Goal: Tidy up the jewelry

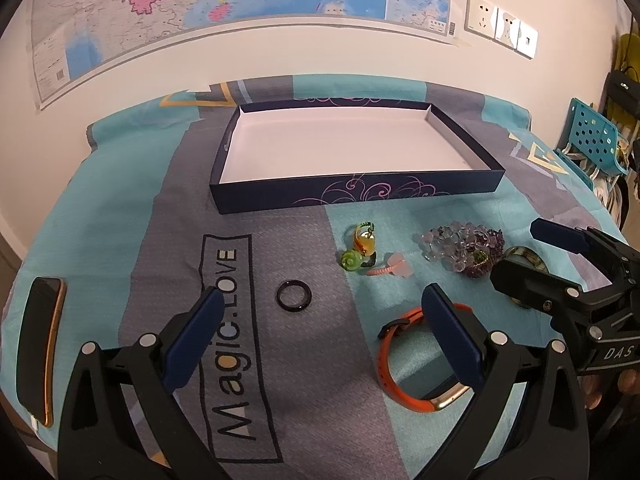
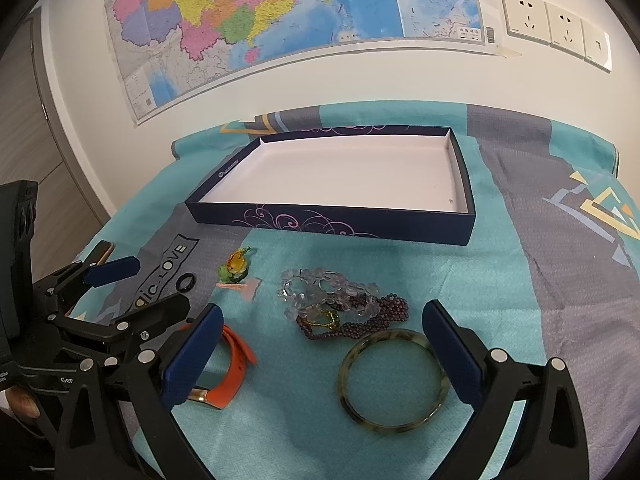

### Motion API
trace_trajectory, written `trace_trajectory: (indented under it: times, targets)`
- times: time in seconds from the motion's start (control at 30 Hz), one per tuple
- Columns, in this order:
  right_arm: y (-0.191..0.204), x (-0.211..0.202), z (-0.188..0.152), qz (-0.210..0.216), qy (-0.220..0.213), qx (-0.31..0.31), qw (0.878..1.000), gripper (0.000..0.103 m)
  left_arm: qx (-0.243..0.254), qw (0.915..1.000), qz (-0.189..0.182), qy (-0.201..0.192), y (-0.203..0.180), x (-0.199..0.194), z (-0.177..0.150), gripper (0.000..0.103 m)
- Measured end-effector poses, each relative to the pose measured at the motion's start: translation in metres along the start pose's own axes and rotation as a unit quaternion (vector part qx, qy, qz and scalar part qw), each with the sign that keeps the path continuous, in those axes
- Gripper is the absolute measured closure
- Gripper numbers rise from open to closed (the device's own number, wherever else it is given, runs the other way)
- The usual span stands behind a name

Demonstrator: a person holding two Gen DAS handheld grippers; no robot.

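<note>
Hovering low, both spread grippers, left gripper point(image 1: 320, 312) and right gripper point(image 2: 322, 332), flank the jewelry.

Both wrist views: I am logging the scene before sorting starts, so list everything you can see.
box: 1, navy with white inside, far side of cloth
black ring: 1, black, beside the Magic.LOVE print
charms: small cluster, green and amber, in front of box
hair clip: 1, pink, beside charms
bead strands: heap, clear and purple
bangle: 1, mottled olive
watch: 1, orange strap
phone: 1, dark, cloth's left edge
bedcloth: teal and grey
map: on wall
left hand-held gripper: open
right hand-held gripper: open
</note>
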State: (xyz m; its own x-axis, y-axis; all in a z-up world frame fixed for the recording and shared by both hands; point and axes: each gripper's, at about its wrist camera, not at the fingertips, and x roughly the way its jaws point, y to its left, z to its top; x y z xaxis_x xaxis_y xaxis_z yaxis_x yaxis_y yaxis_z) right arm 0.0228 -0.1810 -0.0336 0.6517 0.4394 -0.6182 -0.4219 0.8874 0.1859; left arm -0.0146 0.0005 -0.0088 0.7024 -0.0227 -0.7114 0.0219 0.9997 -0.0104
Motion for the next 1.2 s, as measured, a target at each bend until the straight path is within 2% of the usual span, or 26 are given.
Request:
trace_trajectory:
  times: [0.13, 0.33, 0.5, 0.57, 0.7, 0.8, 0.9, 1.0, 1.07, 1.17, 1.2]
  targets:
    - [-0.003, -0.001, 0.001, -0.005, 0.0, -0.003, 1.0, 0.007, 0.003, 1.0, -0.007, 0.0, 0.0, -0.001, -0.001, 0.006]
    - [-0.022, -0.006, -0.002, 0.006, -0.007, 0.031, 0.999, 0.007, 0.021, 0.9994, -0.026, 0.007, 0.0, -0.002, -0.006, 0.006]
    - [-0.043, -0.008, -0.005, -0.019, 0.029, 0.039, 0.999, 0.007, 0.031, 0.9981, -0.052, 0.013, -0.001, -0.004, -0.01, 0.006]
    - [-0.049, -0.008, -0.007, -0.03, 0.051, 0.042, 0.997, 0.007, 0.04, 0.9972, -0.062, 0.014, -0.003, -0.003, -0.011, 0.009]
    - [-0.06, -0.01, -0.014, -0.024, 0.046, 0.034, 0.998, 0.008, 0.065, 0.9936, -0.086, 0.033, -0.013, 0.002, -0.016, 0.028]
    - [-0.06, -0.008, -0.015, -0.019, 0.053, 0.025, 0.998, 0.022, 0.075, 0.9913, -0.098, 0.046, -0.018, 0.006, -0.02, 0.037]
    - [-0.057, -0.006, -0.016, -0.018, 0.059, 0.012, 0.998, 0.035, 0.079, 0.9898, -0.108, 0.048, -0.019, 0.006, -0.021, 0.041]
    - [-0.054, -0.003, -0.015, -0.022, 0.063, -0.003, 0.998, 0.047, 0.083, 0.9885, -0.114, 0.055, -0.019, 0.008, -0.022, 0.052]
    - [-0.051, -0.001, -0.015, -0.029, 0.067, -0.017, 0.997, 0.059, 0.084, 0.9881, -0.113, 0.061, -0.019, 0.011, -0.022, 0.057]
    - [-0.049, 0.0, -0.015, -0.041, 0.07, -0.035, 0.996, 0.068, 0.085, 0.9882, -0.11, 0.064, -0.017, 0.012, -0.02, 0.064]
    - [-0.048, 0.0, -0.015, -0.043, 0.071, -0.041, 0.996, 0.069, 0.084, 0.9882, -0.11, 0.065, -0.016, 0.012, -0.02, 0.071]
